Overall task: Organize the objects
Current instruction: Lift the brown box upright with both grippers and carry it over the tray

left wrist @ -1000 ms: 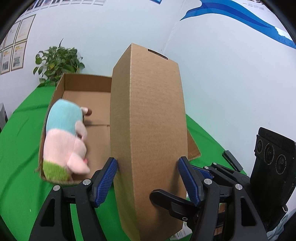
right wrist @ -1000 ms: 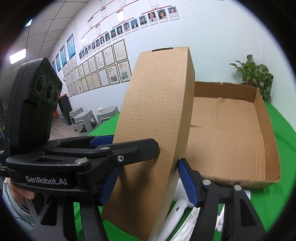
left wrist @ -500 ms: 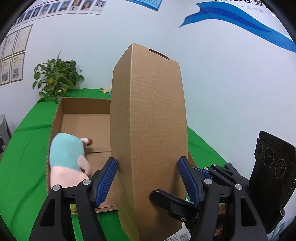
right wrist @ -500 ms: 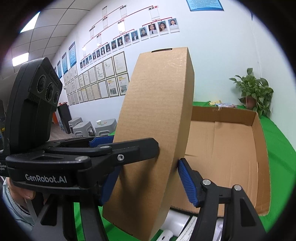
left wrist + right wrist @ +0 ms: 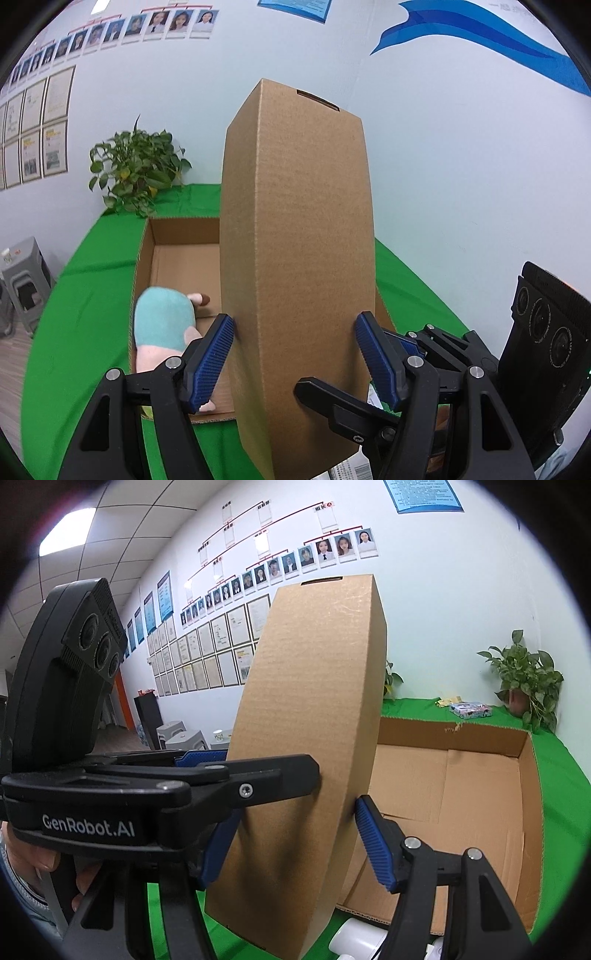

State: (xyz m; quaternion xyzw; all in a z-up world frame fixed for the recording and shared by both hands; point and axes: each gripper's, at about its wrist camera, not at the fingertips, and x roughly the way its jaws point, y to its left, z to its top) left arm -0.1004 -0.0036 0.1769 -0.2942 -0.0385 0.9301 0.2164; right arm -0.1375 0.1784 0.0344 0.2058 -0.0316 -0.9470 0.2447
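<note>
A tall closed cardboard box (image 5: 295, 229) hangs in the air, gripped from both sides. My left gripper (image 5: 295, 350) is shut on its lower part, blue pads (image 5: 214, 354) pressing both narrow edges. My right gripper (image 5: 291, 849) is shut on the same cardboard box (image 5: 314, 709) from the other side, its right pad (image 5: 373, 845) against the edge. The left gripper's black finger (image 5: 258, 775) crosses the right wrist view. Behind lies an open shallow cardboard tray (image 5: 142, 258) holding a plush toy (image 5: 162, 321) in teal and pink. The tray's far wall (image 5: 532, 775) shows on the right.
A green cloth (image 5: 81, 314) covers the table. A potted plant (image 5: 136, 173) stands at the back corner, with a small colourful packet (image 5: 471, 709) nearby. White items (image 5: 354, 938) and printed papers (image 5: 351, 469) lie under the lifted box. Grey stools (image 5: 22, 273) stand beside the table.
Both grippers have risen with the closed box held between them. The open tray and the plush toy now sit lower in view, and more of the wall shows.
</note>
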